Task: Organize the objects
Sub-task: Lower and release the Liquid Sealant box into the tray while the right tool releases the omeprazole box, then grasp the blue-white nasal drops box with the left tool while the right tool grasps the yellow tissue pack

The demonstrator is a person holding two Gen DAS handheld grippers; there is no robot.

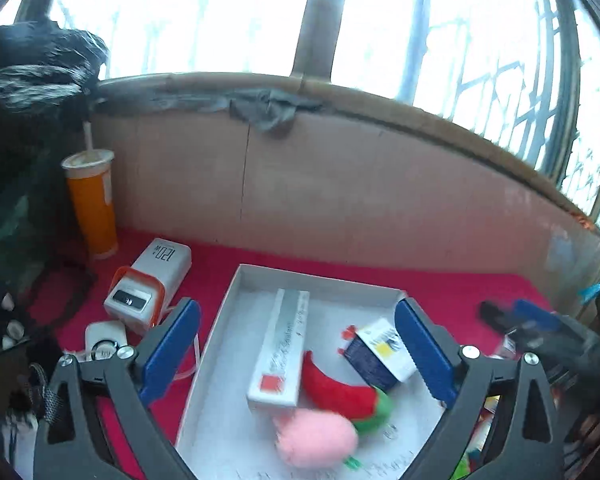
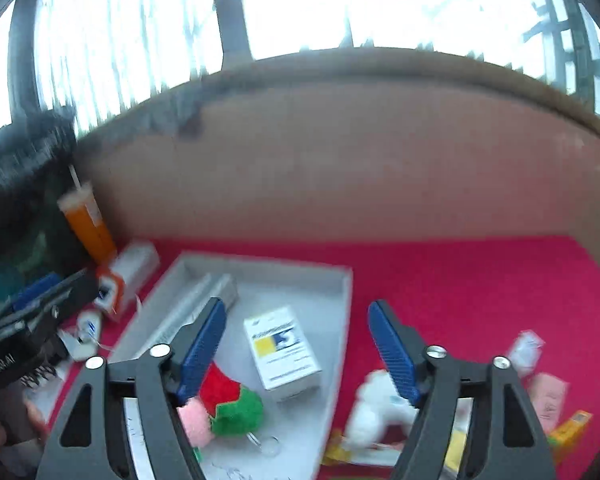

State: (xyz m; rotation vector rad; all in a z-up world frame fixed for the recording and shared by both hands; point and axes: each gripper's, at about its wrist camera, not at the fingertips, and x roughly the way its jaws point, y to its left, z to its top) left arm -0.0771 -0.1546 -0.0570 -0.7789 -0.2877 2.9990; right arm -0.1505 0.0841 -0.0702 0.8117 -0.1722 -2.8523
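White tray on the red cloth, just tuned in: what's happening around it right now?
A person is sorting small items into the white tray with two handheld grippers. The left gripper and right gripper both stand open, holding nothing, over the tray's near end. In the tray lie a long white box, a blue and white box, a red plush and a pink plush. A white plush and small packets wait on the red cloth.

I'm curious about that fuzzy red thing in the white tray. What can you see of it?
The red plush toy looks like a soft, curved chili or strawberry shape with a green leafy end. It lies on its side in the white tray, touching the long white box and the pink plush. Nothing grips it.
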